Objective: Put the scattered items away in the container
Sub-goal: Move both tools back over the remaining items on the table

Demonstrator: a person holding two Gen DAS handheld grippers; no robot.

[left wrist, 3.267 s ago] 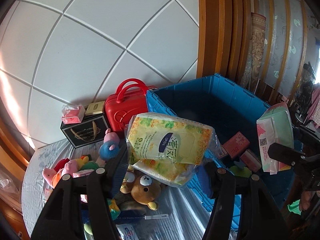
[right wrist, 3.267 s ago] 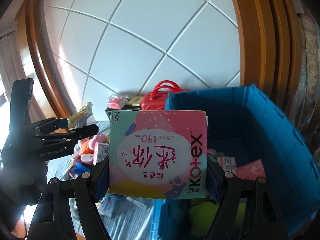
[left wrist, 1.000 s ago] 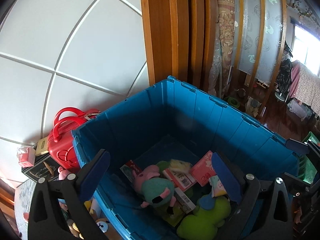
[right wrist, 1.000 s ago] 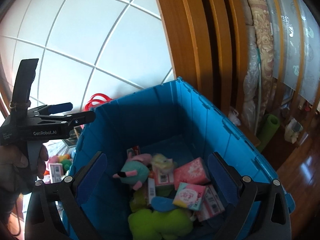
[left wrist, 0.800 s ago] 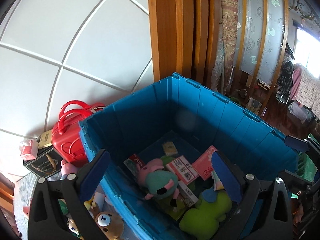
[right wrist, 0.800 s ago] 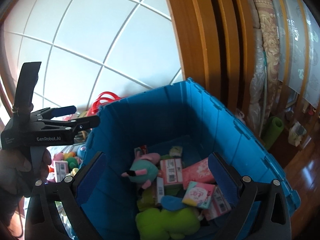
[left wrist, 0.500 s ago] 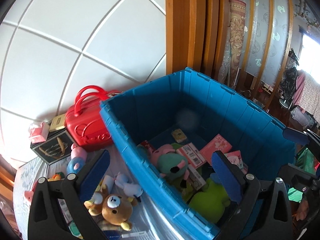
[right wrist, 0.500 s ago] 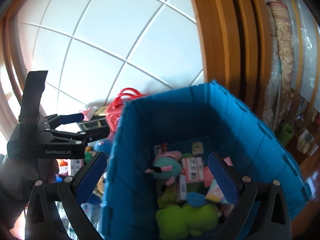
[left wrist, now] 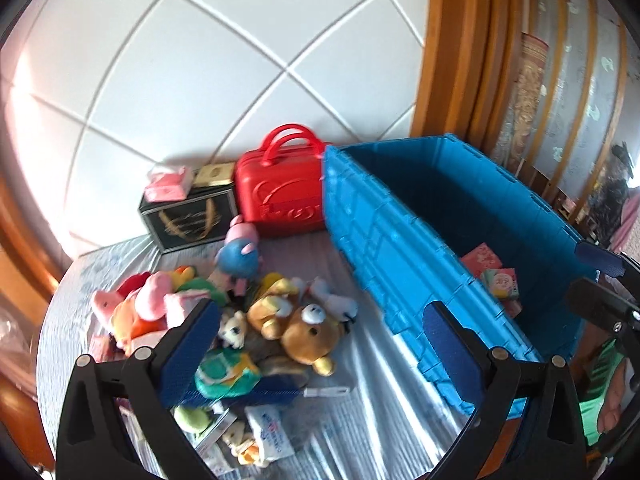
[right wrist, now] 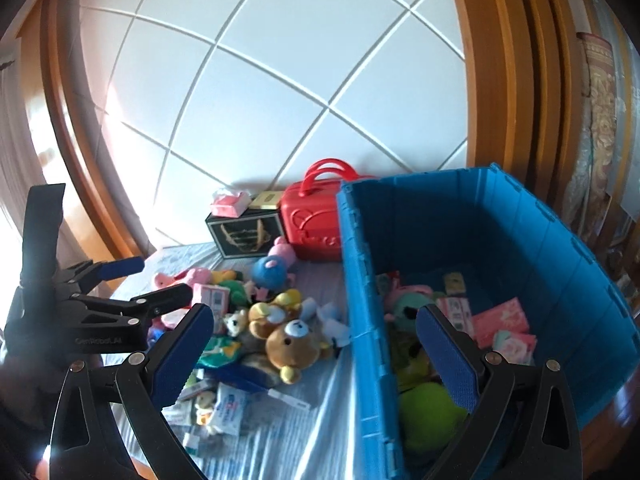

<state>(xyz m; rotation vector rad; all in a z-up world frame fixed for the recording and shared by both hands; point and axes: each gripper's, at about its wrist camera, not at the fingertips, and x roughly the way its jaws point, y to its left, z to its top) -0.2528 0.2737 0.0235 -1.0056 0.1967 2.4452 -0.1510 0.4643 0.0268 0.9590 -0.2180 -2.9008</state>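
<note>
The blue crate [left wrist: 400,248] [right wrist: 360,320] stands at the right of the table and holds packets and soft toys, among them a green plush [right wrist: 430,410] and pink packs [right wrist: 502,320]. A heap of scattered toys lies to its left, with a brown bear [left wrist: 310,334] [right wrist: 290,344], a blue and pink plush [left wrist: 238,254] and a green toy [left wrist: 224,372]. My left gripper [left wrist: 318,356] is open and empty above the heap and also shows in the right wrist view [right wrist: 154,284]. My right gripper [right wrist: 314,356] is open and empty above the crate's left wall.
A red case with handles [left wrist: 280,196] [right wrist: 316,220] and a black gift box [left wrist: 188,216] with a pink packet [left wrist: 166,186] on top stand against the tiled wall. Small packets [left wrist: 268,434] lie near the table's front edge. Wooden frames rise at the right.
Both grippers let go of their packs into the crate earlier. Since then both have swung left, from over the crate's inside towards the heap of toys on the table.
</note>
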